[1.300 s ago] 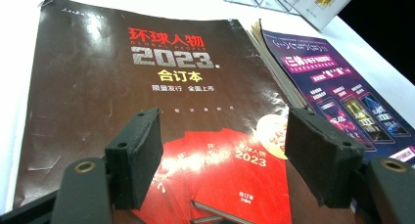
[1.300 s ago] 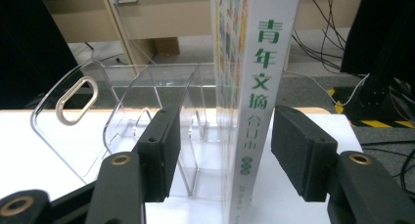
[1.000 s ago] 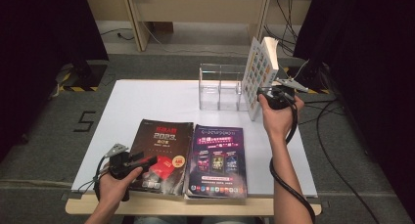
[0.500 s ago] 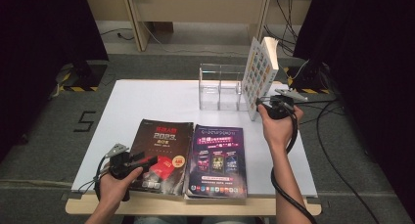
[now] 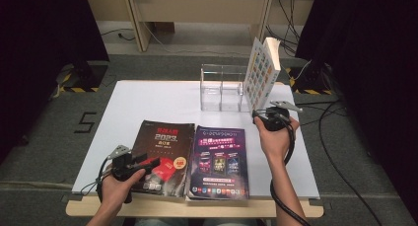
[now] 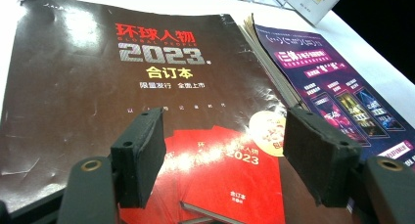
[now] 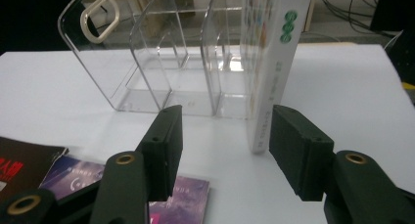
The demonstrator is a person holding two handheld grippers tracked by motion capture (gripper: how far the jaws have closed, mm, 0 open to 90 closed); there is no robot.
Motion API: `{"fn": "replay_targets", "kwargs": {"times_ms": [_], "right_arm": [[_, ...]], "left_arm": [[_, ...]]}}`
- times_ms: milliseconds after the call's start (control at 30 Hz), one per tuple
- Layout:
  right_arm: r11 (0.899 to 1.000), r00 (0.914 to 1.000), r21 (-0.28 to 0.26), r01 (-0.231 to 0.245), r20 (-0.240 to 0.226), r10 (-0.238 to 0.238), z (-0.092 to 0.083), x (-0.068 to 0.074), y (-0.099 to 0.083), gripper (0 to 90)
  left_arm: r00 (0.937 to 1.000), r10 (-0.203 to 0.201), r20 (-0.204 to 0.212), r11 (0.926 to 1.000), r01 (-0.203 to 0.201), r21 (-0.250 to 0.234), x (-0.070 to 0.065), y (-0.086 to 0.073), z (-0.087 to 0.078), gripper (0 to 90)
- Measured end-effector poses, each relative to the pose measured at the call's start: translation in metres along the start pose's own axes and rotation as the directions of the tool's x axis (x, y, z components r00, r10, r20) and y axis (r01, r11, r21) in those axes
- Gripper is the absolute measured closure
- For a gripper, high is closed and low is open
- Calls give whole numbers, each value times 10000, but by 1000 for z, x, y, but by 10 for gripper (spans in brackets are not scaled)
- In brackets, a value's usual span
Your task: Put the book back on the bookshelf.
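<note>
Right gripper view: upright white-spined book (image 7: 274,72).

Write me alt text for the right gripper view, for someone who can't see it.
The right gripper, jaws open, faces the spine of a white book that stands upright on the white table, its lower end showing between the jaws. Beside the book stands a clear acrylic file rack, and a purple magazine lies under the jaws.

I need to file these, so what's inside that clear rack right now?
The clear rack shows bare compartments through its walls. A white book stands upright at its right end, hiding whatever lies directly behind it.
</note>
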State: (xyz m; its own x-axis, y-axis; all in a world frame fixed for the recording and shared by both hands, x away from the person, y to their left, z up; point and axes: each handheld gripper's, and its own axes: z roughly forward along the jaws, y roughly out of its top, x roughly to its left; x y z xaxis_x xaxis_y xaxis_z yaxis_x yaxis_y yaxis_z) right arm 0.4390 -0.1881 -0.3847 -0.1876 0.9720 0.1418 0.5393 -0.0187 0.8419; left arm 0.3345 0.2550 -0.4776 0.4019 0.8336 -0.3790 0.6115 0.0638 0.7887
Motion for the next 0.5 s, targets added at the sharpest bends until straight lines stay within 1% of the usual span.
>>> {"fn": "replay_targets", "kwargs": {"times_ms": [100, 167, 200, 267, 467, 500], "right_arm": [[9998, 10000, 173, 44, -85, -43, 2, 3, -7, 477], [9996, 9999, 293, -36, -143, 40, 3, 3, -11, 480], [9994, 9999, 334, 29, -139, -25, 3, 3, -12, 481], [9991, 9998, 432, -38, -202, 47, 3, 3, -15, 483], [9976, 9997, 690, -23, -252, 40, 5, 3, -23, 488], [9966, 9995, 829, -26, -323, 53, 6, 3, -27, 490]], "left_arm": [[10000, 3, 15, 10000, -3, 41, 0, 0, 1, 314], [10000, 10, 37, 10000, -10, 36, 0, -1, 1, 316], [10000, 26, 51, 10000, -26, 30, -1, -1, 1, 317], [10000, 24, 52, 10000, -24, 50, -1, -1, 1, 319], [9999, 40, 106, 10000, -41, 91, -1, -1, 2, 322], [9999, -3, 122, 10000, 2, 84, -1, -1, 3, 322]]}}
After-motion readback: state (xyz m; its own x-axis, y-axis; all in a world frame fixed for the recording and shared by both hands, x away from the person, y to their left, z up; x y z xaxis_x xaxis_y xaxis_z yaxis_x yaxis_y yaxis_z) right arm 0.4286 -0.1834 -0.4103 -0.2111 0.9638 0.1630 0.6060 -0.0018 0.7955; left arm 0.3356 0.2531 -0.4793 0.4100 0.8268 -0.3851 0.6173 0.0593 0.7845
